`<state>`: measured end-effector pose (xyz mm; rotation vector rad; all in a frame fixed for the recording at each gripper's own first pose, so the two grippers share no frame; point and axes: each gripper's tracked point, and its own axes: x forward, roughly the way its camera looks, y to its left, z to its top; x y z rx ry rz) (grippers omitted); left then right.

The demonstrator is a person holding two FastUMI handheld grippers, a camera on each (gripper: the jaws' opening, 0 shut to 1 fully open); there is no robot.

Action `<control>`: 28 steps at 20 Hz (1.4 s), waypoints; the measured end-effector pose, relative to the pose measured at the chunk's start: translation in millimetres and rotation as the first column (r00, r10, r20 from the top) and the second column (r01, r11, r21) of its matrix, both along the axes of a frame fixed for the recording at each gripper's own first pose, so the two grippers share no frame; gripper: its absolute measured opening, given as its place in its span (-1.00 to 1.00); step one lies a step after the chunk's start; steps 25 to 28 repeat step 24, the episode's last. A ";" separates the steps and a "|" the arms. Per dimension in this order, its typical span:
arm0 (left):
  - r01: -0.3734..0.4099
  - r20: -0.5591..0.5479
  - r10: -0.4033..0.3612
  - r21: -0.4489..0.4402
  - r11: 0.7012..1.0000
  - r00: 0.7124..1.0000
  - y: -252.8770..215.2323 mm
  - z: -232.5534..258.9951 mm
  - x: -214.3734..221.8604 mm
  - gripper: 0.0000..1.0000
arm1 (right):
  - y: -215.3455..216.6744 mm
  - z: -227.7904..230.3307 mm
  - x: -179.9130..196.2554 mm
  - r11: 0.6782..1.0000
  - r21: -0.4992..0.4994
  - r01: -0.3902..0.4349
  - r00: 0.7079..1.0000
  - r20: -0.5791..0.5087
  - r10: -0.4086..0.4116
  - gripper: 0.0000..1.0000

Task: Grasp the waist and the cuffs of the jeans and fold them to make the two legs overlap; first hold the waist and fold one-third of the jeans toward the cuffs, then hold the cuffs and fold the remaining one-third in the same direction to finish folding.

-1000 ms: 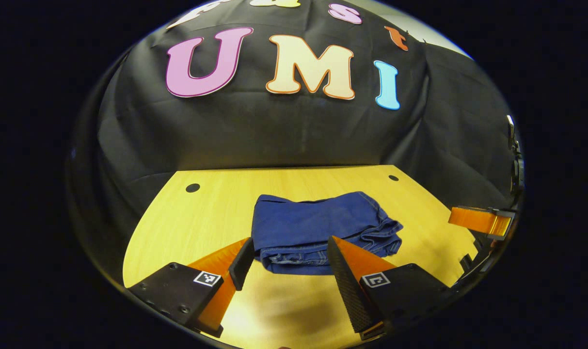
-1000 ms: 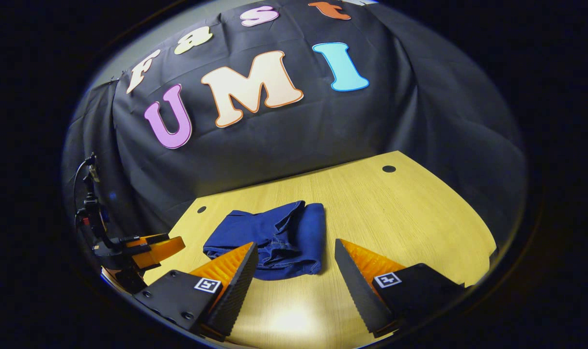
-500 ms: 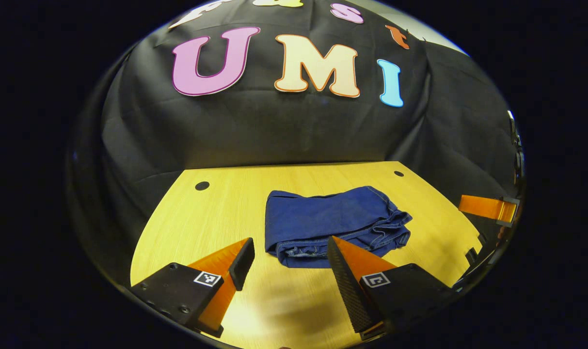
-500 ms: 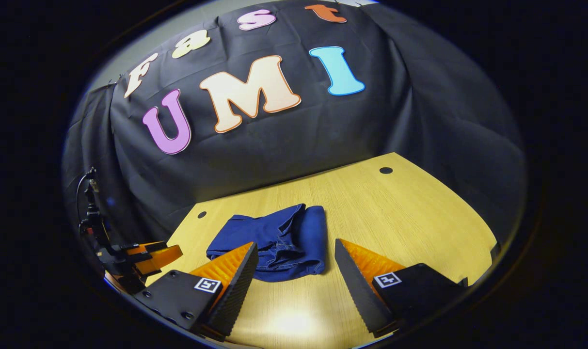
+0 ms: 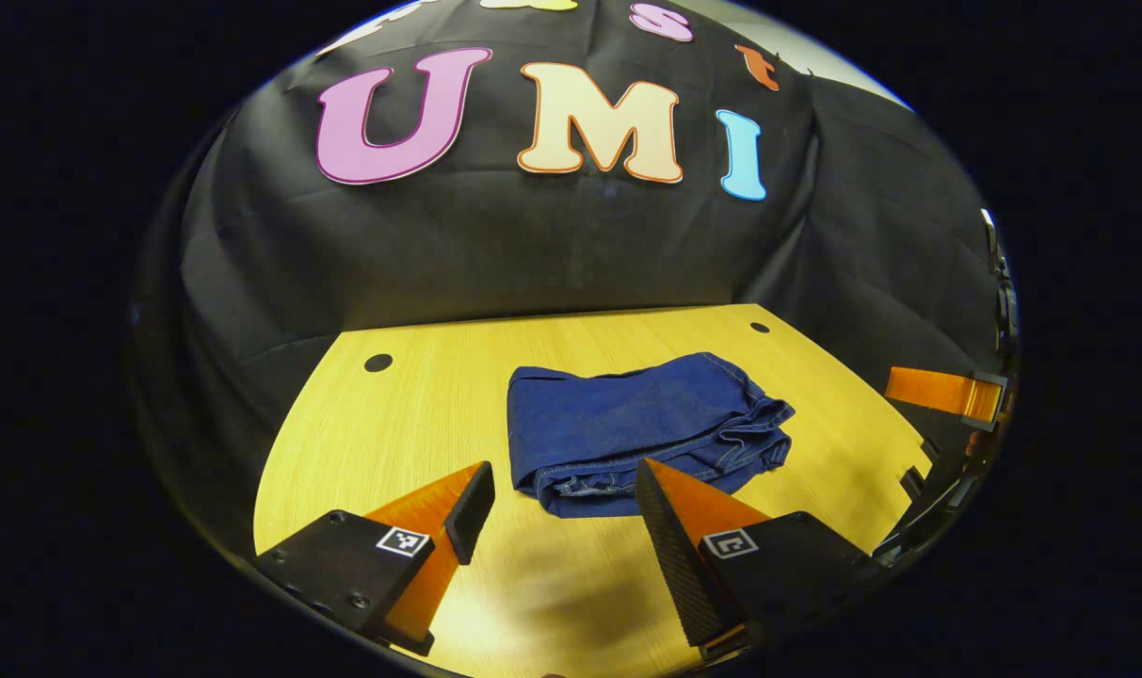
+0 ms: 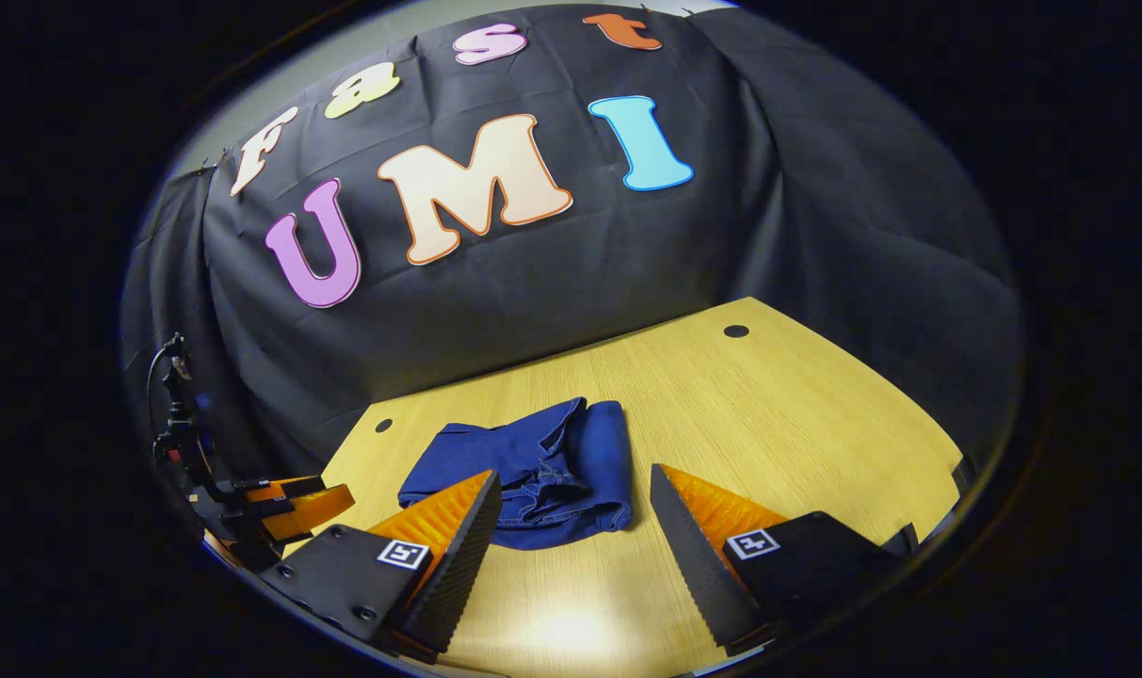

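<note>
Table (image 5: 410, 414) of pale wood spreads in front of the black cloth wall (image 5: 533, 245), with small dark holes (image 5: 377, 363) near its far corners. Jeans (image 5: 641, 428) lie on it as a compact folded bundle, near the middle of the tabletop, with stitched edges bunched on one side. In the right gripper view the same jeans (image 6: 542, 471) sit just ahead of the fingers. Left gripper (image 5: 556, 494) hovers short of the bundle, its jaws wide apart and holding nothing. Right gripper (image 6: 571, 499) is likewise spread wide and empty, close to the denim
</note>
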<state>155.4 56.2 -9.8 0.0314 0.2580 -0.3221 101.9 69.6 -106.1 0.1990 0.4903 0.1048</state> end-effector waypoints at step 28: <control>0.008 -0.062 -0.010 -0.030 1.000 0.998 22.7 -14.9 33.7 0.80 | 8.2 -6.0 5.7 0.998 -0.031 0.059 0.998 -0.020 -0.060 0.97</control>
